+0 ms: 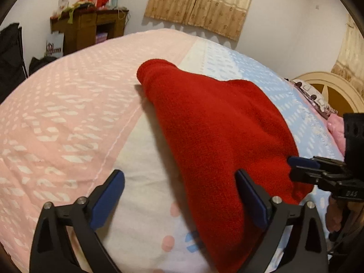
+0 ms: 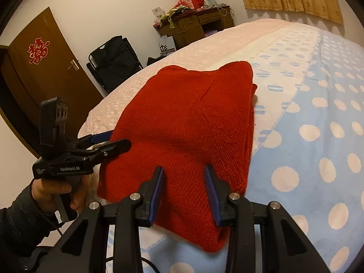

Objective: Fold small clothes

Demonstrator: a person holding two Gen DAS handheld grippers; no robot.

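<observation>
A red knitted garment (image 1: 216,122) lies folded on the bed; it also shows in the right wrist view (image 2: 186,125). My left gripper (image 1: 179,182) is open, its jaws wide apart over the garment's near left edge, right finger (image 1: 250,195) on the cloth. It shows from the side in the right wrist view (image 2: 113,142), at the garment's left edge. My right gripper (image 2: 184,175) is open, its jaws astride the near part of the garment. In the left wrist view the right gripper (image 1: 302,166) reaches in at the garment's right edge.
The bed cover (image 1: 68,118) is pink, white and blue with dots (image 2: 318,136). A wooden desk (image 2: 200,22) with clutter stands by the far wall, a black folding chair (image 2: 113,63) and a brown door (image 2: 41,63) on the left. The headboard (image 1: 329,91) is at the right.
</observation>
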